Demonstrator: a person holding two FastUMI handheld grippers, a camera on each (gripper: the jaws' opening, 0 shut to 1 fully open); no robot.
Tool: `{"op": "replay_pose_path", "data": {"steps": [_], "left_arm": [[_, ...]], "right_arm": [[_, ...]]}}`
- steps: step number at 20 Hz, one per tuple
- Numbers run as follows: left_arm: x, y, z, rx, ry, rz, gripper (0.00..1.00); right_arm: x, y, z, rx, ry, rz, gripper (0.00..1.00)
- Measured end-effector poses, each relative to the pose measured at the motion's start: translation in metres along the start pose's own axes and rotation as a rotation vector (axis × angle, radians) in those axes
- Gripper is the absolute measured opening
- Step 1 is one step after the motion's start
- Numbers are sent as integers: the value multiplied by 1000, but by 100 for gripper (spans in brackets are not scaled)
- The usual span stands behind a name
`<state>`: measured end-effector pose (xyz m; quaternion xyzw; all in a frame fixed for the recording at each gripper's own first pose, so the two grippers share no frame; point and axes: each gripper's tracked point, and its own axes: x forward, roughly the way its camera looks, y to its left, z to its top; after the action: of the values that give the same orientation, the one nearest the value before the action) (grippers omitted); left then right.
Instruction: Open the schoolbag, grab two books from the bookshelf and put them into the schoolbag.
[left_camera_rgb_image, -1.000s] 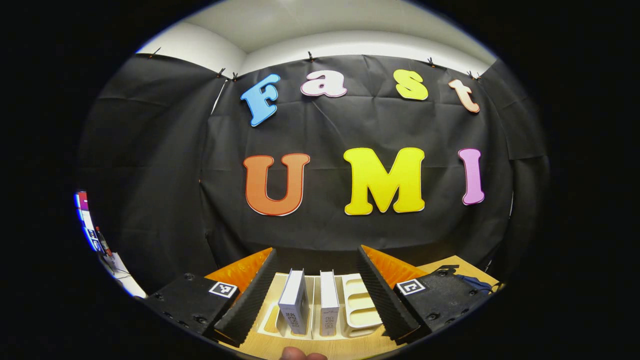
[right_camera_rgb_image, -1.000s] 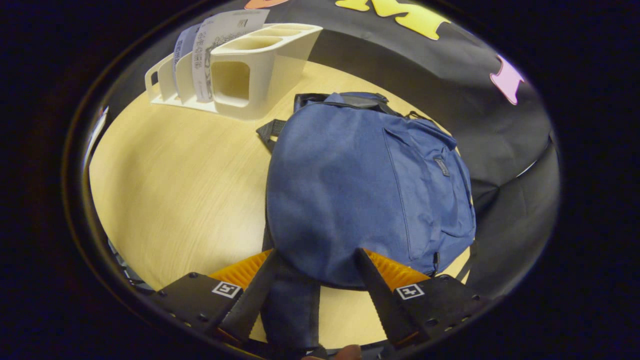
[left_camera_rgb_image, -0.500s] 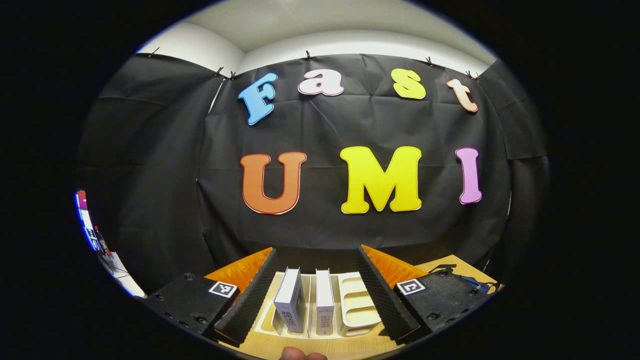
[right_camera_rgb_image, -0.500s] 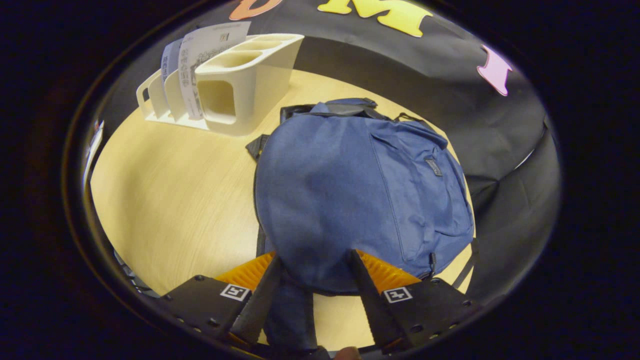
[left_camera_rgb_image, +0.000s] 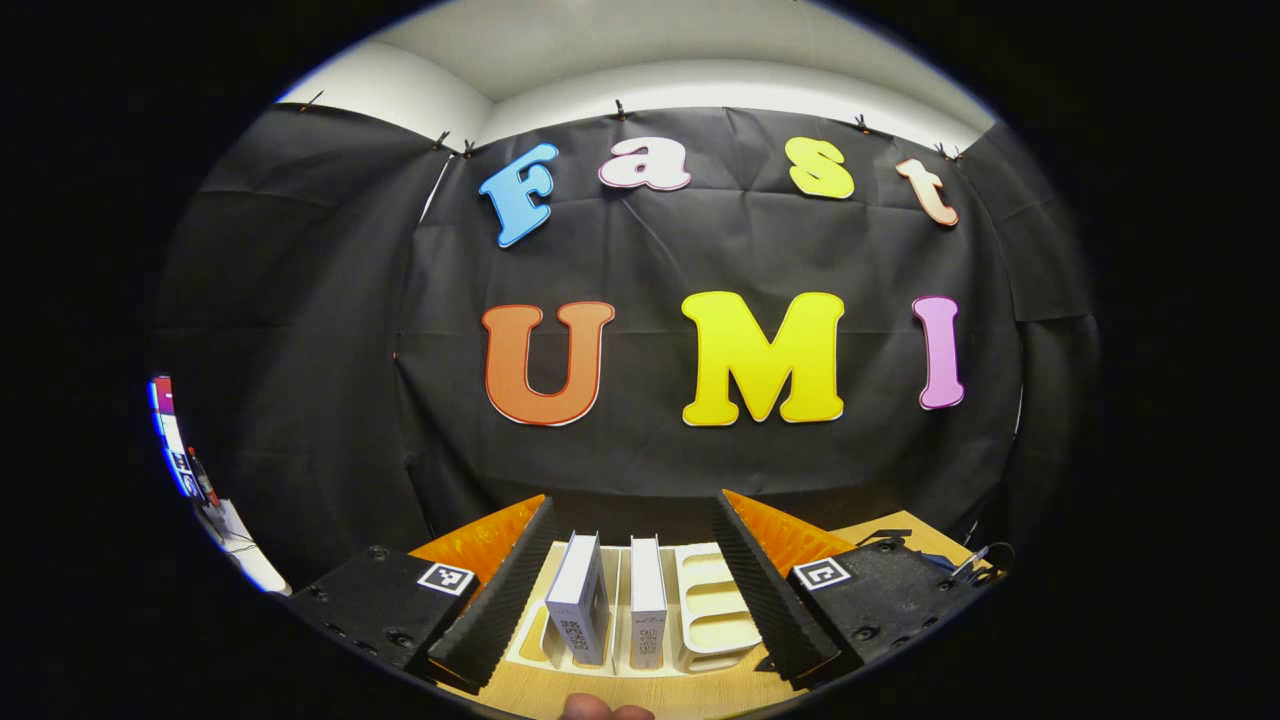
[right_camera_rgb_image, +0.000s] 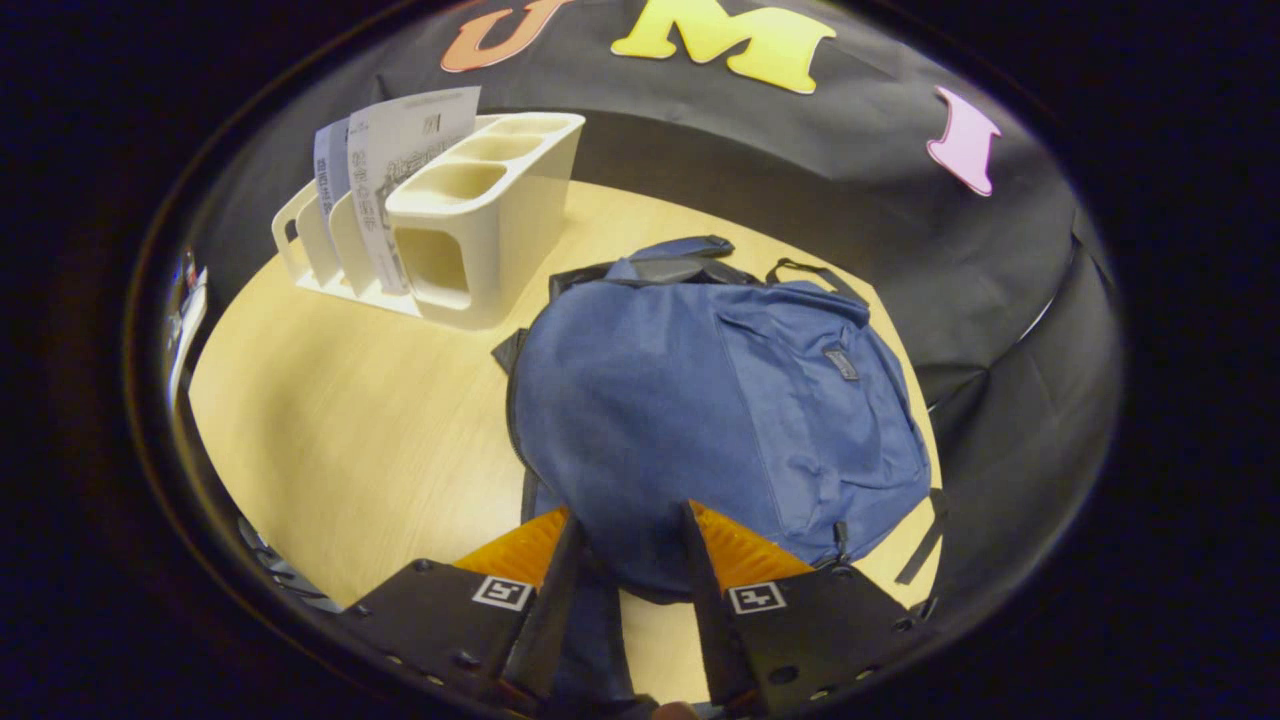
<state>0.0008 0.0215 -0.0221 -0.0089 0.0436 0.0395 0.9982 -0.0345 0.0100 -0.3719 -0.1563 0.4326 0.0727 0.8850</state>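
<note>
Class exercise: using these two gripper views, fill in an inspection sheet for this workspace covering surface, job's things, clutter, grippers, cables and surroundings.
Surface: pale wooden tabletop.
Job's things: blue fabric schoolbag lying flat, main zip looks closed; two white upright books in cream plastic bookshelf rack.
Clutter: nothing seen.
Grippers: left gripper open, facing the books; right gripper narrowed around the schoolbag's near edge, contact unclear.
Cables: thin cable at table edge.
Surroundings: black cloth wall; white ceiling.
</note>
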Motion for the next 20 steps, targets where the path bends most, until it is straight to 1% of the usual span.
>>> {"op": "replay_pose_path", "data": {"steps": [1, 2, 3, 4, 5, 7, 9, 10, 11, 12, 13, 17, 18, 19, 20], "left_arm": [[0, -1, 0, -2, 1, 0, 99], [0, 0, -1, -3, 3, 0, 99], [0, 0, -2, -4, 3, 0, 99], [0, 0, -2, -4, 3, 0, 99], [0, 1, -2, -3, 3, 0, 99], [1, 2, -2, 0, 7, 2, 99], [1, 3, -5, 5, 13, 5, 99], [1, 5, -5, 8, 14, 9, 99], [1, 8, -4, 9, 13, 12, 99], [1, 9, -4, 10, 11, 15, 99], [3, 10, -4, 11, 12, 18, 99], [3, 12, -6, 10, 16, 19, 99], [3, 10, -6, 10, 15, 18, 99], [4, 10, -5, 12, 16, 17, 99], [4, 9, -6, 14, 16, 17, 99]], "right_arm": [[-1, -2, 2, 5, -6, -5, 64], [-2, -4, 5, 14, -19, -1, 57], [1, -7, 12, 21, -36, -8, 56], [3, -11, 16, 22, -45, -30, 47], [3, -14, 17, 13, -50, -38, 29], [10, -11, 16, 7, -24, -27, 28], [18, -4, 10, -9, 11, 2, 29], [22, -3, 5, -27, 28, 1, 29], [24, -1, 1, -37, 38, 13, 33], [26, 2, -4, -42, 48, 25, 51], [30, 5, -9, -51, 59, 34, 42], [37, 6, -21, -138, 67, 11, 43], [38, 8, -20, -138, 64, 20, 43], [37, 6, -20, -124, 61, 12, 43], [32, 6, -16, -99, 56, 9, 26]]}}
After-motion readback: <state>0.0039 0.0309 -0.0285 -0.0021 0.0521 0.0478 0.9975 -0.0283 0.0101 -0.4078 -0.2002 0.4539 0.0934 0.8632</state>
